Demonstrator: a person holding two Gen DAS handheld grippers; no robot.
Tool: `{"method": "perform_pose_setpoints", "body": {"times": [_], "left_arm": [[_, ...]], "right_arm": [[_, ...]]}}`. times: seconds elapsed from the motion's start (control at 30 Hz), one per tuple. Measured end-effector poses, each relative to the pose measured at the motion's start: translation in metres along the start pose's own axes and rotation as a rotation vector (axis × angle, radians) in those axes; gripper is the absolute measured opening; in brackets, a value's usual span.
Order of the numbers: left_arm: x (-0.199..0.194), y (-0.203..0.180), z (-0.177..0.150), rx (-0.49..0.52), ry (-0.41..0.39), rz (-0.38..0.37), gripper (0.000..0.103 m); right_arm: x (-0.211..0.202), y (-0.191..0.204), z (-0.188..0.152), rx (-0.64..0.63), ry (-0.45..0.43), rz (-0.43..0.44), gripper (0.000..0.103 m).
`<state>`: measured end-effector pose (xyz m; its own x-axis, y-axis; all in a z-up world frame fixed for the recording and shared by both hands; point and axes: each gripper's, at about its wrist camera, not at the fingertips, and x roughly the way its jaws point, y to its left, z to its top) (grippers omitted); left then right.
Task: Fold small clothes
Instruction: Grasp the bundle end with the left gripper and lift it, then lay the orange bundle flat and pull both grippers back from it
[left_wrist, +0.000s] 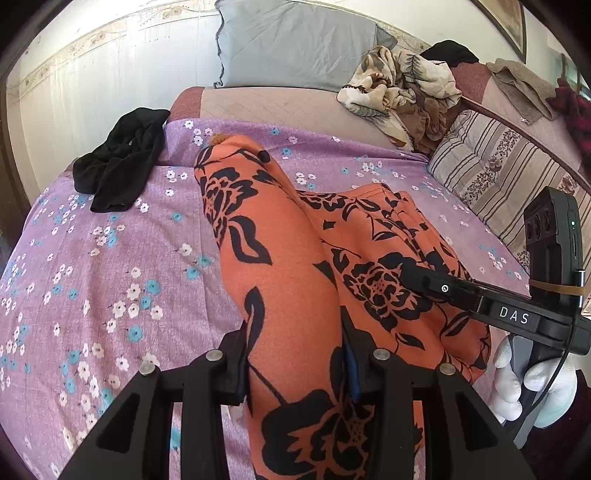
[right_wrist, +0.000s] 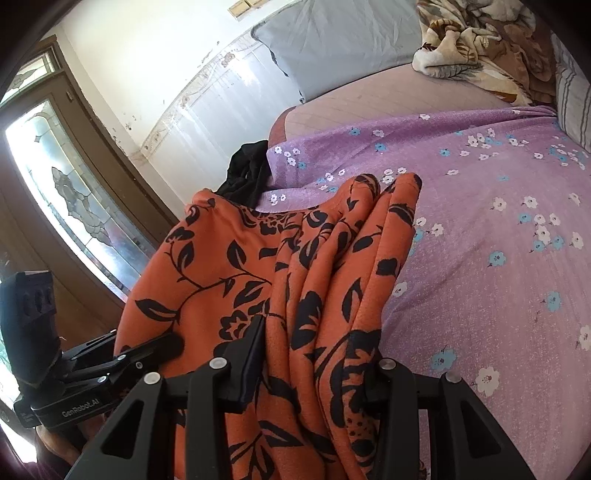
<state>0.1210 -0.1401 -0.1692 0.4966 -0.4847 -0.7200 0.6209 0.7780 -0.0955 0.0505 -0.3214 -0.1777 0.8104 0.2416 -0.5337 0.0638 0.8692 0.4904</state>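
Note:
An orange garment with a black flower print (left_wrist: 280, 251) hangs between both grippers above the purple flowered bedsheet (left_wrist: 110, 258). My left gripper (left_wrist: 295, 373) is shut on a thick fold of it. My right gripper (right_wrist: 314, 380) is shut on several bunched folds of the same garment (right_wrist: 295, 280). The right gripper also shows in the left wrist view (left_wrist: 436, 284), at the garment's right side, held by a white-gloved hand. The left gripper shows in the right wrist view (right_wrist: 147, 350), at the garment's left edge.
A black garment (left_wrist: 118, 162) lies at the sheet's far left edge. A grey pillow (left_wrist: 295, 44) stands at the bed's head. A crumpled beige floral blanket (left_wrist: 402, 88) and a striped cushion (left_wrist: 506, 173) lie at the right. A glass door (right_wrist: 62, 192) is on the left.

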Motion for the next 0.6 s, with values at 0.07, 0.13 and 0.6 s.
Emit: {"method": "perform_pose_setpoints", "body": {"times": [0.07,0.13,0.6], "left_arm": [[-0.004,0.0,-0.005,-0.003,0.002,0.005,0.041],[-0.007,0.001,-0.01,-0.011,0.008,0.008,0.041],[0.032,0.026,-0.064,-0.131,0.222,0.06,0.048]], "right_arm": [[-0.001,0.004,-0.003,-0.003,0.001,0.0,0.042],[-0.002,0.008,-0.008,-0.009,-0.001,-0.002,0.042],[0.034,0.003,-0.042,0.004,0.15,-0.097,0.042]]}}
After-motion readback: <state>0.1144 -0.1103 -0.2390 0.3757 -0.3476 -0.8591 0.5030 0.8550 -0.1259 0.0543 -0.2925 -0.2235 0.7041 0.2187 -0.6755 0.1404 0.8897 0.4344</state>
